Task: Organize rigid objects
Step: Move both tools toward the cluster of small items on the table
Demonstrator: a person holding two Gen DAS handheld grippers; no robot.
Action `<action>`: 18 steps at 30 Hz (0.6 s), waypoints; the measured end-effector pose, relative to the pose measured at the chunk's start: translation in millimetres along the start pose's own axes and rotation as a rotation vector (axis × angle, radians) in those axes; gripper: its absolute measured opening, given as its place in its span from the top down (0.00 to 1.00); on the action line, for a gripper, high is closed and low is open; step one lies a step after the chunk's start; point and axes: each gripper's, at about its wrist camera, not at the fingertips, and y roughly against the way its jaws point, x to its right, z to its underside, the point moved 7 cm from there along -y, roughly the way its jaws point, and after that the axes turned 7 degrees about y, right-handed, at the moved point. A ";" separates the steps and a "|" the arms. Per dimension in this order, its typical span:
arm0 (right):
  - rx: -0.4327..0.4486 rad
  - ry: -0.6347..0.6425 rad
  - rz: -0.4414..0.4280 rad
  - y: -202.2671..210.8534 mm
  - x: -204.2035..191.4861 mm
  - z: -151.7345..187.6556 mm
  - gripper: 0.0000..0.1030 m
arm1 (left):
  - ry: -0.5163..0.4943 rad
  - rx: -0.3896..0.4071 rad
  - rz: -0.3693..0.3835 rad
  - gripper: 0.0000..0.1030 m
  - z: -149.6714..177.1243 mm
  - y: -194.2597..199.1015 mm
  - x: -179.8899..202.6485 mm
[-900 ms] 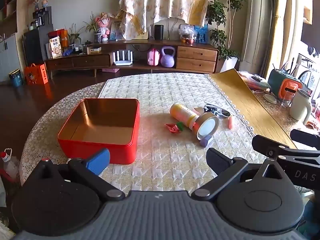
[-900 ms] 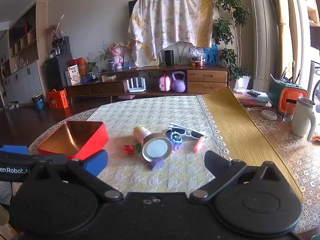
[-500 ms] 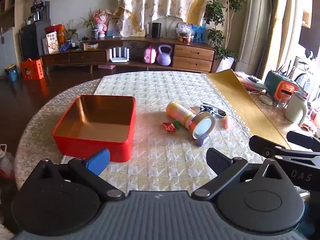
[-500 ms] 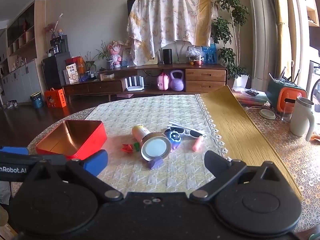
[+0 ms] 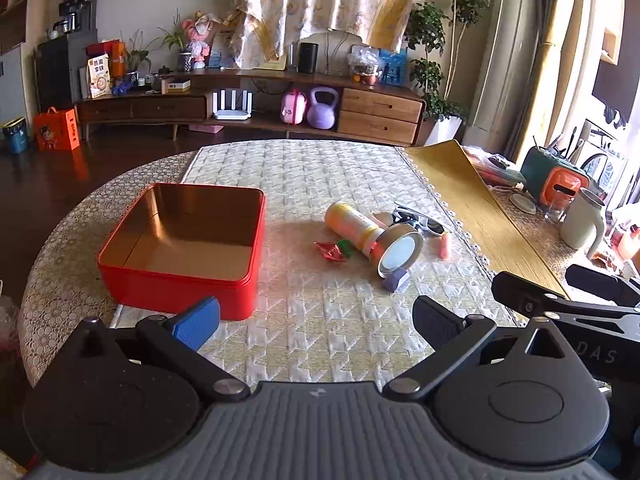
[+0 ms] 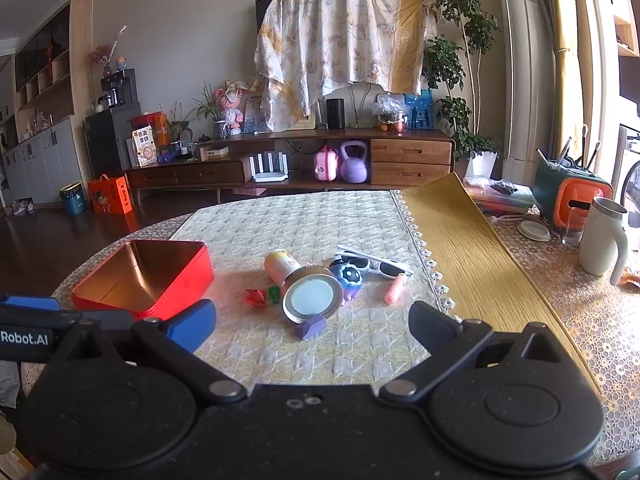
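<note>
a round bench (image 5: pixel 60 280) covered in a pale quilted cloth, seen from two hand-held grippers hovering over its near edge. the left gripper (image 5: pixel 316 320) has its jaws spread fully wide with nothing between them; the right gripper (image 6: pixel 312 326) is the same, wide and empty.

on the left of the cloth sits an open red tin (image 5: pixel 180 276), empty inside. to its right, well apart, lies a small cluster: a yellow bottle (image 5: pixel 348 224) on its side, a round silver tin (image 5: pixel 400 248) tipped against it, a purple block (image 5: pixel 394 280) touching the tin's near edge, small red and green pieces (image 5: pixel 334 250), sunglasses (image 6: pixel 376 264), a blue ball toy (image 6: pixel 348 276) and a pink tube (image 6: pixel 394 288).

nothing appears packed yet. a sensible first pick is the purple block or the pink tube, each at the cluster's edge. approach low, straddle one item only, and avoid nudging the round tin, which looks likely to roll. close firmly, lift clear, then lower into the red tin before releasing.
</note>
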 end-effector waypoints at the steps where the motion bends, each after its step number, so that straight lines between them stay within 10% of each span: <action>1: 0.003 0.000 -0.003 0.1 0.0 0.2 0.00 | 0.000 0.003 -0.004 0.00 -0.4 0.6 -0.2; 18: 0.011 0.007 -0.024 -1.2 -2.3 0.3 0.00 | -0.001 0.008 -0.025 0.00 -1.5 1.4 -1.6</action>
